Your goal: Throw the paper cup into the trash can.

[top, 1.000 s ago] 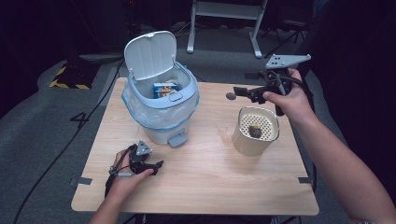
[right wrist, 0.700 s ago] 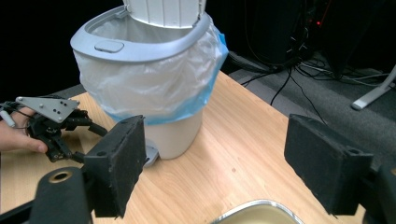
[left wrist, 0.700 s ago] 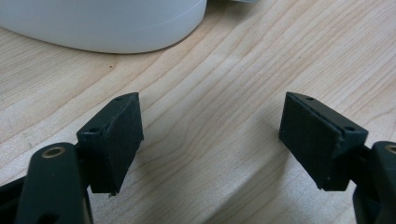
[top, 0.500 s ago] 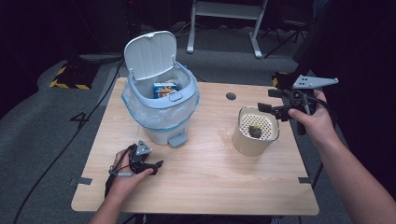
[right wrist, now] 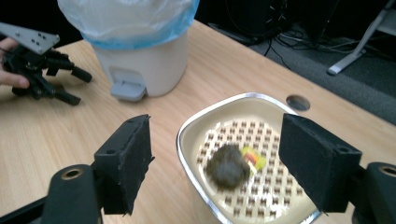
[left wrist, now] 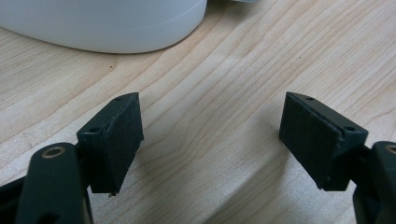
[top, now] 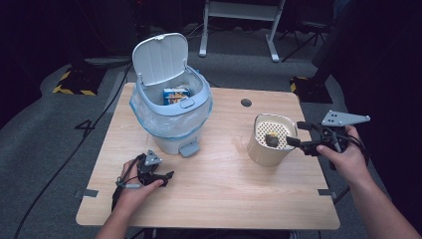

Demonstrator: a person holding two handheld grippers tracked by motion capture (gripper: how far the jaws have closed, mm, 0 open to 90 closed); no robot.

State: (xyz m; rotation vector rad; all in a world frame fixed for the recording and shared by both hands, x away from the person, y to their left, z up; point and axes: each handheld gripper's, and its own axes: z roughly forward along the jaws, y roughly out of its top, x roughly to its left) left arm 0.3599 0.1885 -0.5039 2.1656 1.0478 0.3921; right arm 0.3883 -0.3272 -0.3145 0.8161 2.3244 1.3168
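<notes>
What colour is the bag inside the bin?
Light blue, see-through plastic; the bag folds over the white bin's rim. It shows best in the high view.

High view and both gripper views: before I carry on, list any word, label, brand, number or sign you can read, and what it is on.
"4": a large dark numeral marked on the grey carpet floor to the left of the light wooden table.
Blue and yellow printed box inside the white pedal bin with the blue liner bag: it carries print, too small and blurred to read.
Cream perforated strainer container: no text on it.
</notes>
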